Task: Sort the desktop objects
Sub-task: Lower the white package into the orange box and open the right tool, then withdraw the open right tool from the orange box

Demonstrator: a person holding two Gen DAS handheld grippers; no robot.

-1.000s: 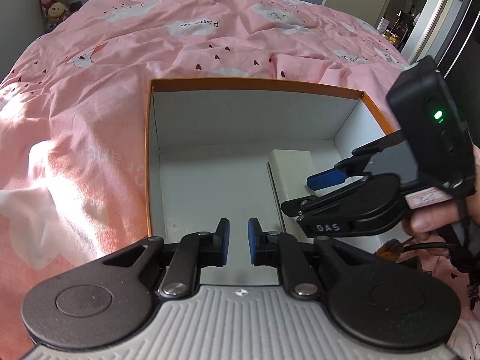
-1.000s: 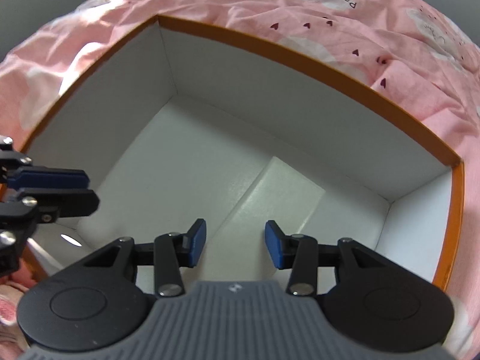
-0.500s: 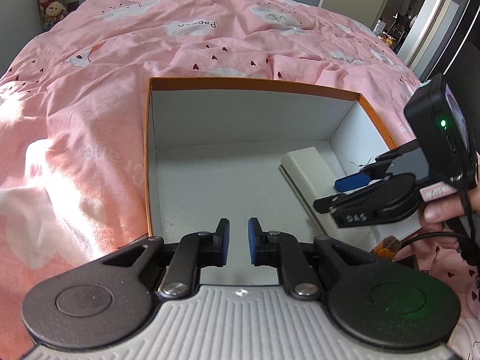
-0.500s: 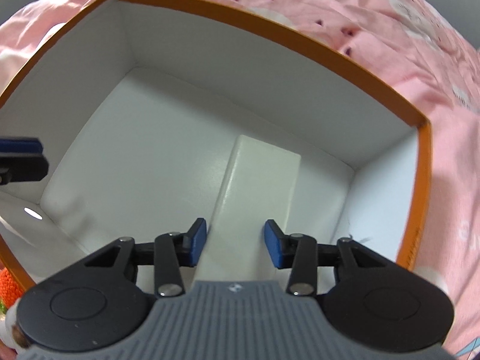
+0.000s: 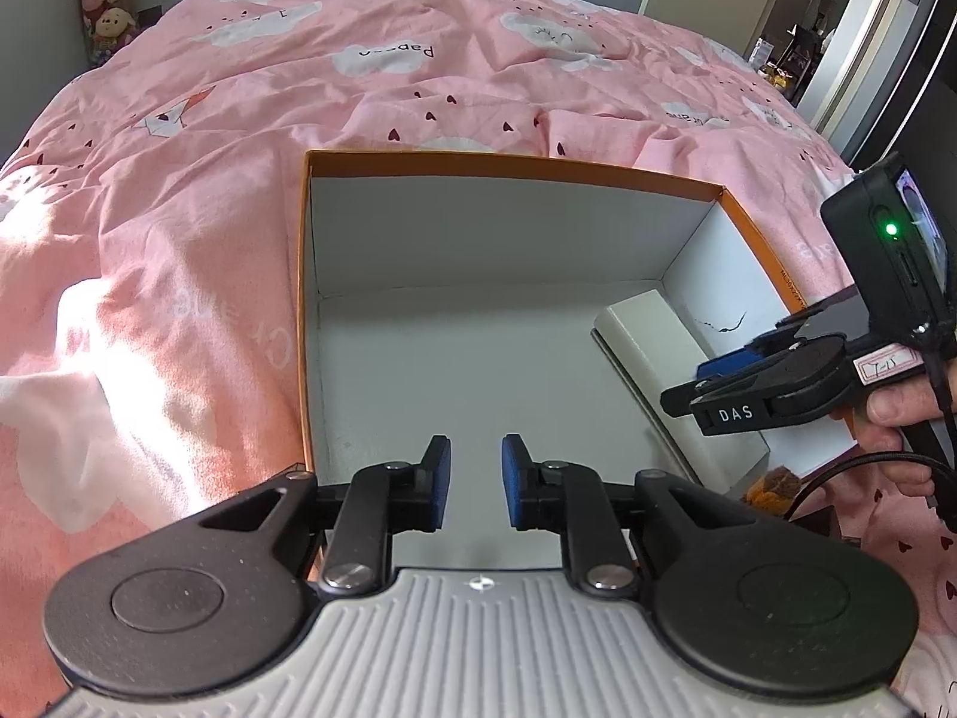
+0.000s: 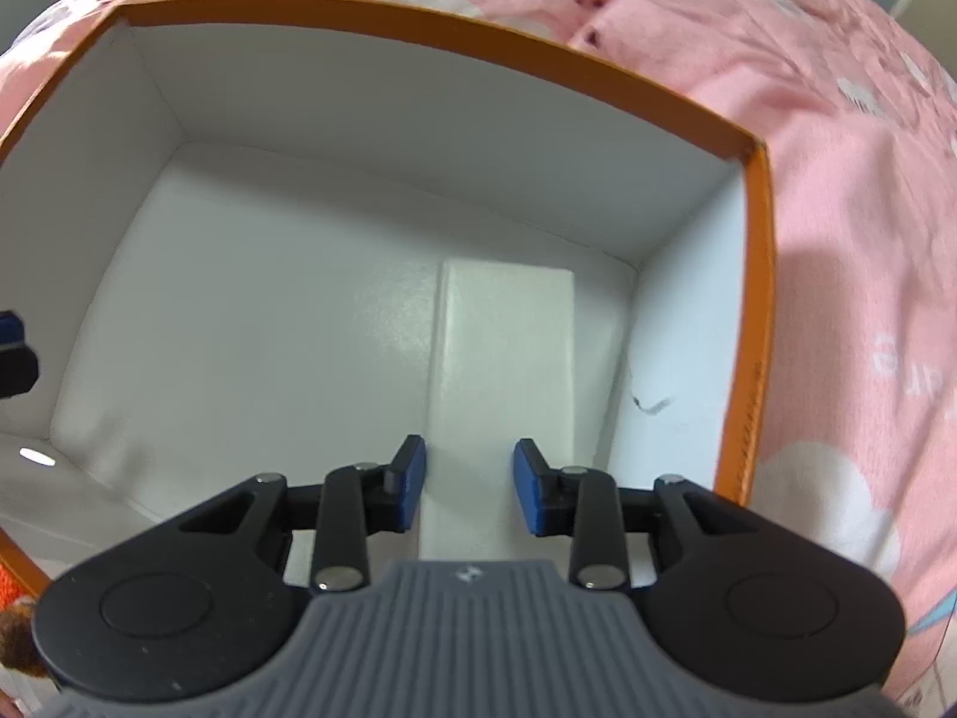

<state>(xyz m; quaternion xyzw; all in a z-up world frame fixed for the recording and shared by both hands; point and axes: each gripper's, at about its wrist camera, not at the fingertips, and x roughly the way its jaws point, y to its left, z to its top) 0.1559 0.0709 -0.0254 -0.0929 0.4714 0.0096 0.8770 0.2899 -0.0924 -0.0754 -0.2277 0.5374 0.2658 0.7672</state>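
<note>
Jaws of both grippers stand open and empty; right gripper (image 6: 468,493) hangs above the white box (image 6: 505,359), apparently deposited inside the carton (image 6: 756,299) for sorting.

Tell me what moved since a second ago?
The right tongs pulled back toward the box's right wall, open and empty. The white block now lies flat along that wall. The left tongs stayed open at the near edge; the box didn't move.
</note>
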